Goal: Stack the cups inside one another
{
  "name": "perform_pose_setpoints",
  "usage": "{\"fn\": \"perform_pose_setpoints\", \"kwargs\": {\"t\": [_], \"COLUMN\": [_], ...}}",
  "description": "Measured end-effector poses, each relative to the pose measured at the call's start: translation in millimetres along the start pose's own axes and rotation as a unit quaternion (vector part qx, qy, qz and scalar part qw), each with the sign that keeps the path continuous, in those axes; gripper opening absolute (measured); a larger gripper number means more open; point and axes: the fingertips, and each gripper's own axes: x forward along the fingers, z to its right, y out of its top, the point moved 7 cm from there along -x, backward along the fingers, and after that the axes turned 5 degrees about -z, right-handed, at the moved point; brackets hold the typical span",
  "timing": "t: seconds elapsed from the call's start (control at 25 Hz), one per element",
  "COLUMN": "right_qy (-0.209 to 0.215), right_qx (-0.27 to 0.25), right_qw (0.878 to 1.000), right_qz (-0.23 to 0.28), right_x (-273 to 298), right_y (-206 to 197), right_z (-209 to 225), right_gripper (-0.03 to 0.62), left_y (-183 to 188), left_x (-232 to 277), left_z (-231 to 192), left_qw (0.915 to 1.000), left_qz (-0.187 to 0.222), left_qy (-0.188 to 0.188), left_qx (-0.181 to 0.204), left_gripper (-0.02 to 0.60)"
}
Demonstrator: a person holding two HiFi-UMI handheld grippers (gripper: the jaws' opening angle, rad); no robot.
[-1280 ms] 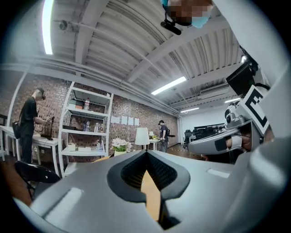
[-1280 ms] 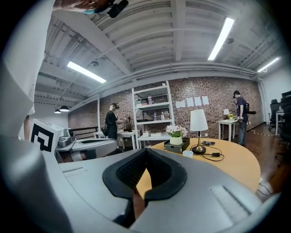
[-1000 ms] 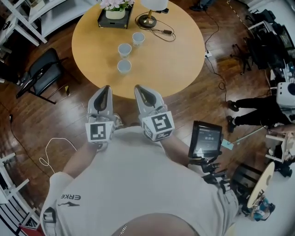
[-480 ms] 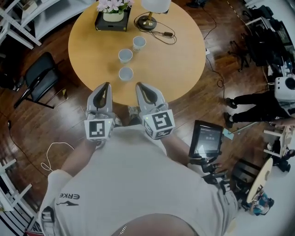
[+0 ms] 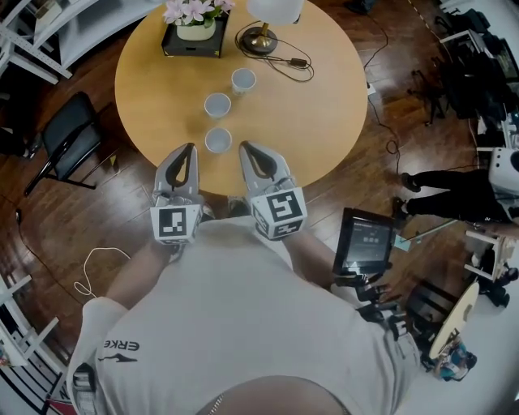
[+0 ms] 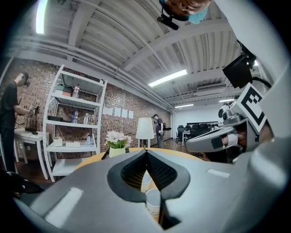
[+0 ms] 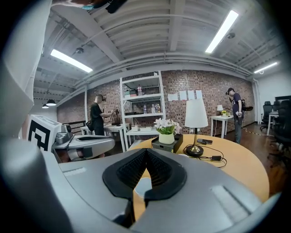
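Note:
Three small white cups stand apart in a row on the round wooden table (image 5: 324, 105): the nearest cup (image 5: 217, 140), the middle cup (image 5: 217, 104) and the far cup (image 5: 243, 80). My left gripper (image 5: 188, 150) hangs at the table's near edge, just left of the nearest cup, with its jaws together and nothing in them. My right gripper (image 5: 246, 149) is just right of that cup, also shut and empty. In the left gripper view the nearest cup (image 6: 153, 202) shows through the gap below the closed tips (image 6: 146, 151). The right gripper view shows a cup (image 7: 142, 186) below the shut tips (image 7: 146, 150).
At the table's far side are a flower pot on a dark box (image 5: 193, 24), a lamp base (image 5: 261, 36) and a cable with a plug (image 5: 298, 62). A black chair (image 5: 69, 138) stands to the left. A tablet on a stand (image 5: 363, 243) is at my right.
Both grippers have moved forward to the table's near edge, so the cups now lie closer to their tips. Jaws stayed shut.

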Motion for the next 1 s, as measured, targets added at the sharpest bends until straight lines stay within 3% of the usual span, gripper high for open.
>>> {"fn": "perform_pose_setpoints", "kwargs": {"t": [0.64, 1.0], "right_qy": [0.025, 0.046], "right_qx": [0.014, 0.020], "right_qw": [0.992, 0.987], "right_qz": [-0.119, -0.154], "right_x": [55.6, 71.1], "right_y": [-75.6, -106.9], "right_z": [19.2, 21.5], "right_gripper": [0.014, 0.015], "left_y": [-84.5, -120.5], "left_x": [36.1, 41.8], "left_z": [-5.5, -6.1], "left_qw": [0.9926, 0.9862], "left_qz": [-0.121, -0.165], "left_qy": [0.002, 0.000], "left_qx": [0.013, 0.013], "left_gripper": [0.002, 0.002]}}
